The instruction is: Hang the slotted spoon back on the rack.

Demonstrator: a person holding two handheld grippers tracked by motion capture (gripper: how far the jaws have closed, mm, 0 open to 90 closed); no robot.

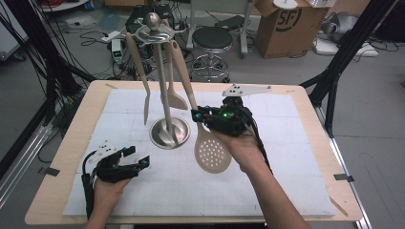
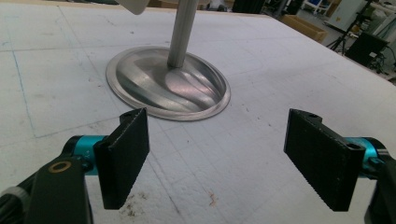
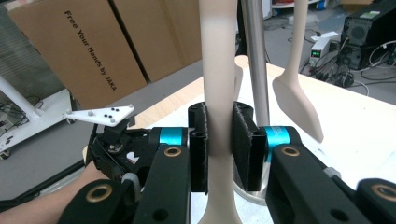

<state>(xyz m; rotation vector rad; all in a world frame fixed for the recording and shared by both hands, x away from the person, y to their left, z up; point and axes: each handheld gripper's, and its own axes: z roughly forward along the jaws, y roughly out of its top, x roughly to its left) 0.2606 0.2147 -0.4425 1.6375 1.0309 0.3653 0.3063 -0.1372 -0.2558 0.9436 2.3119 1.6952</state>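
The right gripper (image 1: 198, 116) is clamped mid-table, hand beneath it; the left gripper (image 1: 136, 159), jaws apart, rests near the table's front-left corner.

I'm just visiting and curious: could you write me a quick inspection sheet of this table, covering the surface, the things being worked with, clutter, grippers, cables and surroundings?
Surface: white gridded mat on a light wooden table, a few small marks.
Job's things: metal utensil stand with a round base; a beige fork and beige spatula hang from its top; the beige slotted spoon is clamped by its handle.
Clutter: nothing seen on the mat.
Grippers: right gripper shut on the spoon's handle; left gripper open, jaws wide apart, low over the mat near the stand's base.
Cables: one black cable trails from the left gripper.
Surroundings: cardboard box, round stool, floor wiring.
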